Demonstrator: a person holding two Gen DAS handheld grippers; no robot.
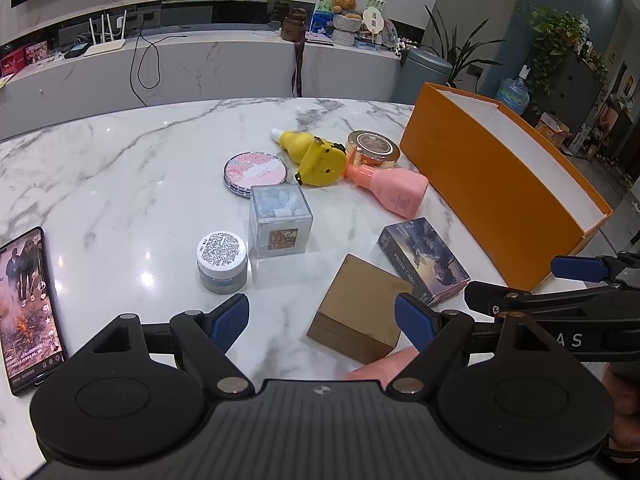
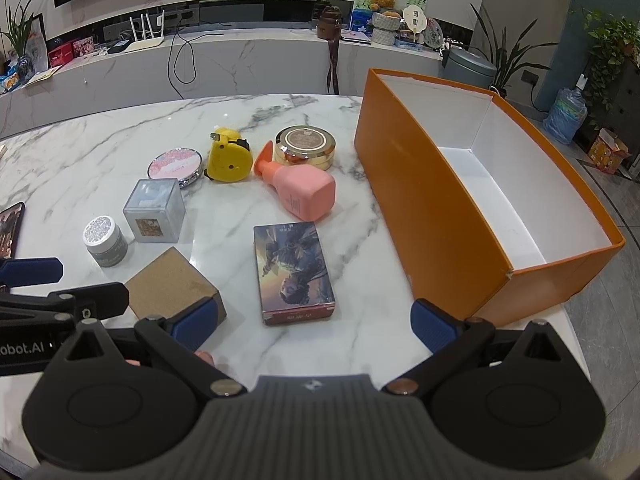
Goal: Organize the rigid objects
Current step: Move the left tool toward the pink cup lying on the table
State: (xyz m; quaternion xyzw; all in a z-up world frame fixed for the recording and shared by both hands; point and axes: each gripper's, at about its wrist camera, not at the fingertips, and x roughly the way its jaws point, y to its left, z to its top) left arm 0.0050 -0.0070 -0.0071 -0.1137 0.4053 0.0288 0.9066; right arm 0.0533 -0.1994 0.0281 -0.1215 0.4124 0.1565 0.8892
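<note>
Left gripper [image 1: 322, 320]: jaws wide apart, empty, low centre of frame above the white marble bench [image 1: 120, 184]. Right gripper [image 2: 316, 322]: likewise spread, empty. Plain brown cardboard box [image 1: 358, 308] lies lower centre; illustrated photo-card pack [image 2: 294, 272] centre; open orange rectangular cardboard box [image 2: 432, 208], white inside, right.
</note>
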